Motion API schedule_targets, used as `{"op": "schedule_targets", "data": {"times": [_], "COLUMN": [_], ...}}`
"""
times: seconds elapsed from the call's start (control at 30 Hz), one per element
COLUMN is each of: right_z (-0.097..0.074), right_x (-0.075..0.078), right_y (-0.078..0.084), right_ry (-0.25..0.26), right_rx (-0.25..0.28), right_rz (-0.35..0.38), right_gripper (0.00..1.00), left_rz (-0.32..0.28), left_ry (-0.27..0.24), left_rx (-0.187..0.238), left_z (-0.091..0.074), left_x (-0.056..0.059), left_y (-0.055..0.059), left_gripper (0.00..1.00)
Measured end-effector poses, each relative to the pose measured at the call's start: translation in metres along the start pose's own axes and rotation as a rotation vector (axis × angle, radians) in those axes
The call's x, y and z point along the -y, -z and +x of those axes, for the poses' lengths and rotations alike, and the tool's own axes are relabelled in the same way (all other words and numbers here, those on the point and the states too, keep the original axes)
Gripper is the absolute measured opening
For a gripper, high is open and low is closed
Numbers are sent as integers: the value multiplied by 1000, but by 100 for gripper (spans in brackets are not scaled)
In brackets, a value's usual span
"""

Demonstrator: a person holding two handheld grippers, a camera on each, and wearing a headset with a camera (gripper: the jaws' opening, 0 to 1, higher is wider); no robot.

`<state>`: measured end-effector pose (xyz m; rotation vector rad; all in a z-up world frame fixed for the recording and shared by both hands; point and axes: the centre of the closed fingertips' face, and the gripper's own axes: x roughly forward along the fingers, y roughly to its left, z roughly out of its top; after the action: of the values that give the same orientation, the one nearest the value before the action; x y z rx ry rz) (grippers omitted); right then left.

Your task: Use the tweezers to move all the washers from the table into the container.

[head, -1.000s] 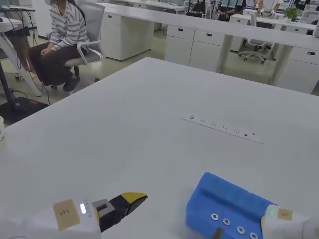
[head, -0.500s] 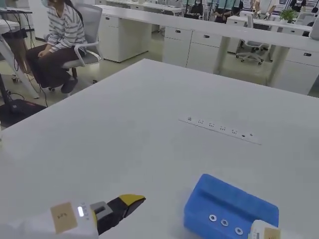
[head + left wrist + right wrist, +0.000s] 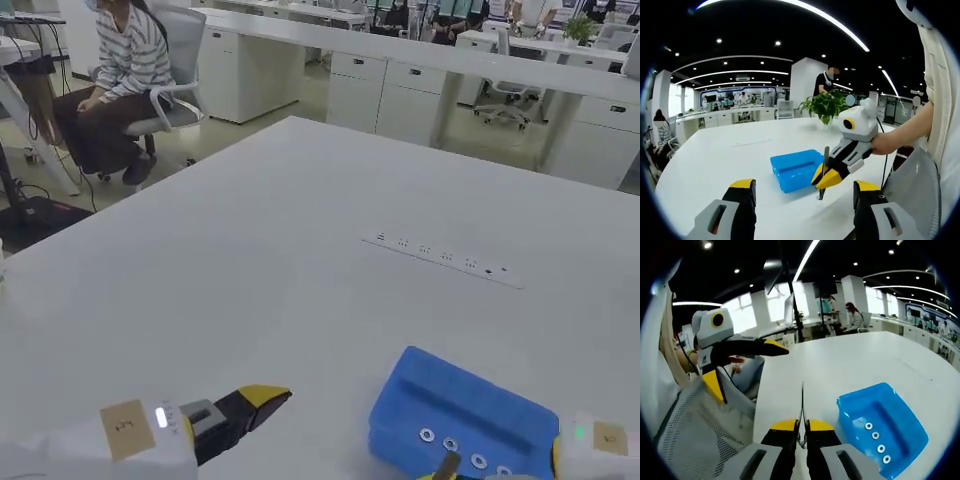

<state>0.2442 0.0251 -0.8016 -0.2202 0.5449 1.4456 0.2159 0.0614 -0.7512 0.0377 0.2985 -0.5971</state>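
The washers [image 3: 875, 436] lie in a short row on the floor of the blue container [image 3: 470, 400], touching none of its walls. The container sits on the white table [image 3: 250, 260] near the edge on your side, toward your right. Your right gripper [image 3: 801, 424] has its jaws pressed together on the tweezers [image 3: 802, 400], whose thin blades run straight out ahead of the jaws. In the left gripper view those tweezers point down at the table just beside the container's near corner; whether the tips touch the top cannot be told. Your left gripper [image 3: 805, 185] stands with its jaws spread wide and nothing between them, above the table well to the left of the container. Farther across the table, a strip of sockets [image 3: 445, 258] is set flush in the top, about midway to the far edge. Beyond the far left corner a person [image 3: 120, 70] in a striped top sits on an office chair [image 3: 180, 60], and a potted plant [image 3: 825, 105] stands at the table's far side in the left gripper view.
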Motion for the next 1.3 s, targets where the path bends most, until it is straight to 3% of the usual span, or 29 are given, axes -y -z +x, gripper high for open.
{"op": "schedule_targets", "data": {"times": [0.43, 0.67, 0.73, 1.0, 1.1, 1.3], "right_z": [-11, -10, -8, 0, 4, 12], "right_x": [25, 41, 50, 82, 94, 113], "right_y": [-46, -57, -59, -52, -43, -35], "right_ry": [26, 45, 59, 134, 163, 198], "right_rx": [117, 151, 169, 171, 155, 140], "right_rz": [77, 110, 173, 303, 386, 416], "right_gripper": [3, 3, 3, 3, 3, 3], "left_rz": [0, -4, -4, -8, -8, -8], "left_ry": [-3, -4, -4, -5, -5, -4], "left_rx": [3, 9, 10, 14, 13, 13], "left_z": [-1, -1, -1, -1, -1, -1], "left_x": [-1, -1, -1, -2, -2, -2], "left_y": [-1, -2, -2, -3, -3, -3], "left_gripper": [81, 81, 81, 80, 80, 80]}}
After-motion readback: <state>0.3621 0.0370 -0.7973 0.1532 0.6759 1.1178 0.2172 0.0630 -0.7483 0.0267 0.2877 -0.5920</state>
